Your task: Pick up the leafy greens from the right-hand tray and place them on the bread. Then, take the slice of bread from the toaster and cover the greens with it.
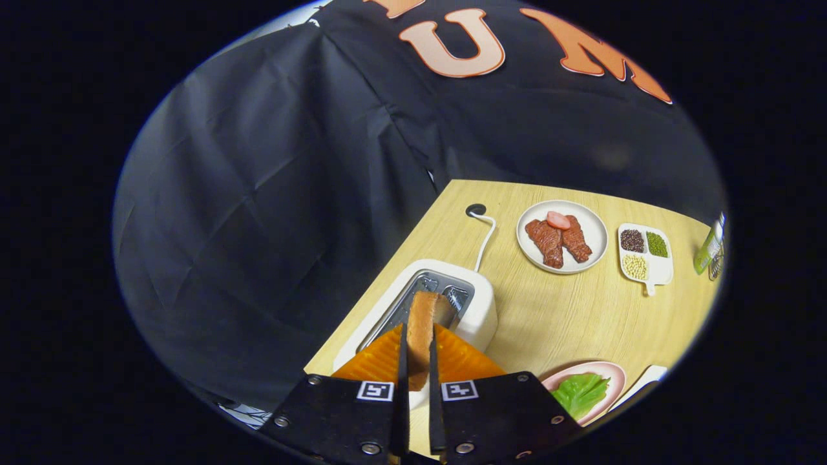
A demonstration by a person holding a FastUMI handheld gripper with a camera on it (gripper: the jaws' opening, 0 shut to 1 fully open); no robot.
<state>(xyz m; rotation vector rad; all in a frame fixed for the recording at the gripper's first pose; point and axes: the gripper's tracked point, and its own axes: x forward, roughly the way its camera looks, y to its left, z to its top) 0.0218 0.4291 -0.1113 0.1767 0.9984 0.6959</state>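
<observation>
- Gripper view: gripper [418, 352] at lower centre of the frame, jaws drawn close, pinching a slice of bread [423, 329] edge-on between the two fingers.
- Bread slice stands upright, its far end over the slot of a white toaster [475, 310] just ahead of the fingers.
- Toaster sits near the left edge of the wooden surface [555, 316]; a white cord [484, 239] runs from it to a dark grommet hole [475, 209].
- Leafy greens [580, 392] lie on a pink plate [617, 374], lower right, beside the right finger. Whether bread lies under them, cannot tell.
- Beyond, right of centre: white plate [594, 248] with two pieces of brown meat [559, 240] and a pink slice on top.
- Further right: white divided dish [659, 271] holding dark, green and pale beans in separate compartments.
- Bottle [711, 248] at the far right, partly cut off.
</observation>
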